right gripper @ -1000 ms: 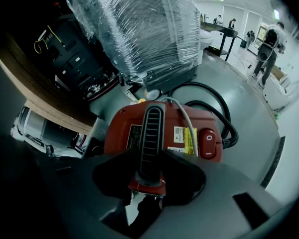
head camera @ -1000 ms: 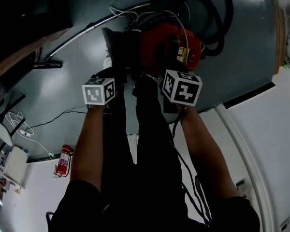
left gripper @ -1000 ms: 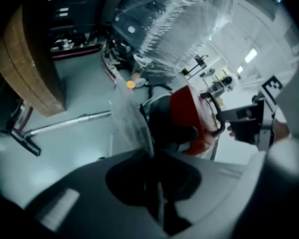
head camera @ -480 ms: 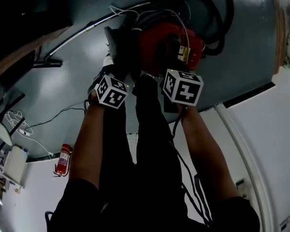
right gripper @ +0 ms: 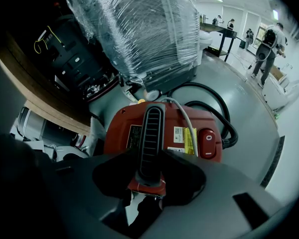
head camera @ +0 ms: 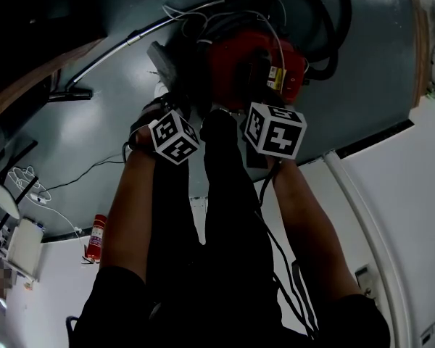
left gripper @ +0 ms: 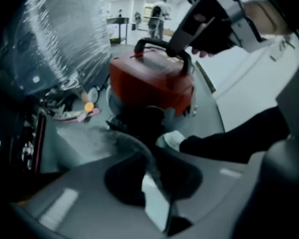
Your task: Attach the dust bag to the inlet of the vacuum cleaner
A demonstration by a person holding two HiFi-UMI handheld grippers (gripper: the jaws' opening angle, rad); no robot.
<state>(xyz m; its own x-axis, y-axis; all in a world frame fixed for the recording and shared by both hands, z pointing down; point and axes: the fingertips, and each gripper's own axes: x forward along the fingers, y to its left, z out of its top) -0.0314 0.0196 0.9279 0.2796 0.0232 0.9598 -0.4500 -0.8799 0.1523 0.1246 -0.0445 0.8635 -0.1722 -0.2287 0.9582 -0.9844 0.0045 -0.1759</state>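
Observation:
The red vacuum cleaner (head camera: 254,67) stands on the grey floor in front of the person's feet. My right gripper (right gripper: 149,171) is shut on its black ribbed handle (right gripper: 150,138), with one jaw on each side. In the left gripper view the same gripper grips the handle (left gripper: 162,46) from above. The grey dust bag (head camera: 165,62) hangs at the vacuum's left side. My left gripper (left gripper: 157,176) is shut on the thin grey edge of the dust bag (left gripper: 129,146), close to the dark opening low on the vacuum (left gripper: 149,83). The inlet itself is hidden in shadow.
A black hose (head camera: 326,42) loops behind the vacuum. A metal wand (head camera: 116,49) lies to the left and a plastic-wrapped machine (right gripper: 139,34) stands beyond. The person's dark trouser legs (head camera: 217,216) and a white shoe (left gripper: 173,139) are close by. A fire extinguisher (head camera: 94,239) lies at the lower left.
My left gripper has rolled about its own axis and shifted slightly right, turning its marker cube. The grey bag has tilted and moved up with it. The right gripper has not moved.

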